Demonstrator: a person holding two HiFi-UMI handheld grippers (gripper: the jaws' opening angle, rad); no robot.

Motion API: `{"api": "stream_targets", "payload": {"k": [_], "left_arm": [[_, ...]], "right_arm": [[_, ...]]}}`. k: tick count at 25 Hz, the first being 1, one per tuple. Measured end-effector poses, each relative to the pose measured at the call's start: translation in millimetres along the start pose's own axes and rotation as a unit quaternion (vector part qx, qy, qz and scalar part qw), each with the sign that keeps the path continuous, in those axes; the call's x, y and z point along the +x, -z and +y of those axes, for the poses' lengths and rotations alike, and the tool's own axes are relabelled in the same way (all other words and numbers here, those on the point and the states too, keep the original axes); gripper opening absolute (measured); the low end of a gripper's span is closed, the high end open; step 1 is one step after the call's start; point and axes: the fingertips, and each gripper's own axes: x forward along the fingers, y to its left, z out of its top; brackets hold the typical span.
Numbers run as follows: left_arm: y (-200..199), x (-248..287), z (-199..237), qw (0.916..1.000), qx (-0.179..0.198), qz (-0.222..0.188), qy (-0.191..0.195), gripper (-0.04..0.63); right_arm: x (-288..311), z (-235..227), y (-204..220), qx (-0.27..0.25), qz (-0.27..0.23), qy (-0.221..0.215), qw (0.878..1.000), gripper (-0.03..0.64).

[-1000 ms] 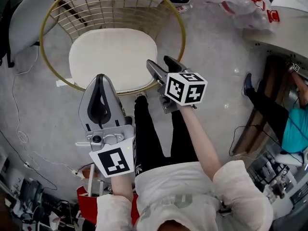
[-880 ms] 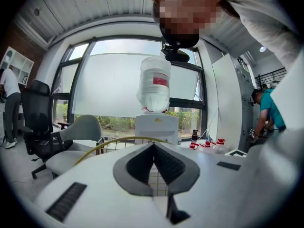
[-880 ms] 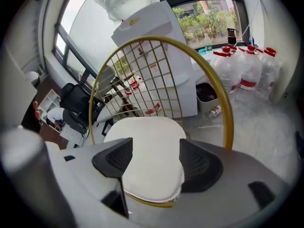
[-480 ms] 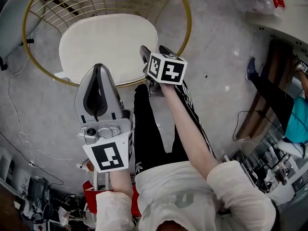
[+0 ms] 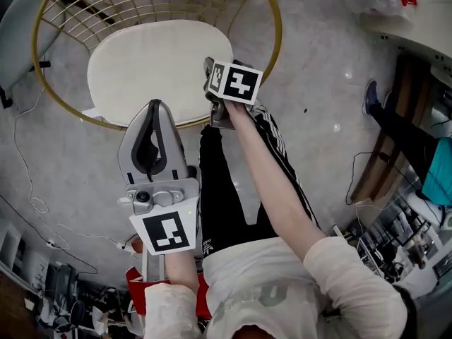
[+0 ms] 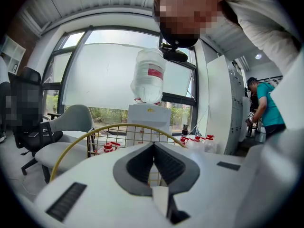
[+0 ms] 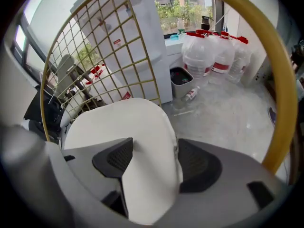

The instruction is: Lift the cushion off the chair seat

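Cream cushion [image 5: 159, 66] lies flat on the seat of the gold wire chair [image 5: 280, 30], so none of the lift is done. Your right tool [image 7: 152, 160] sits at the cushion's 4 o'clock edge, jaws apart astride it with no pinch evident; I judge that closing and raising are what is left. Your left tool [image 5: 157, 106] is closed on nothing, just outside the rim at 6 o'clock. The wire back stands at 12 o'clock and the hoop curves round at 3, so the open room looks to be straight up
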Motion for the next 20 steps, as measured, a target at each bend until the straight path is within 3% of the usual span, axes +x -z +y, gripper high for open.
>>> {"api": "stream_targets", "payload": {"k": [6, 13, 15, 20], "left_arm": [[7.5, -9.2, 2.7, 1.0, -0.002, 0.009, -0.004, 0.012], [14.6, -14.0, 7.5, 0.9998, -0.001, 0.02, -0.005, 0.012], [11.8, -14.1, 7.5, 0.9999, -0.003, 0.016, -0.004, 0.012], [-4.8, -15.1, 8.6, 0.9999, 0.01, 0.007, -0.006, 0.012]], "right_arm": [[13.6, -0.4, -5.5, -0.032, 0.011, -0.005, 0.999, 0.295], [20.4, 3.7, -2.0, 0.025, 0.052, -0.089, 0.994, 0.29], [18.4, 5.8, -2.3, 0.032, 0.058, -0.108, 0.992, 0.259], [14.7, 2.0, -0.4, 0.042, 0.062, -0.105, 0.992, 0.222]]}}
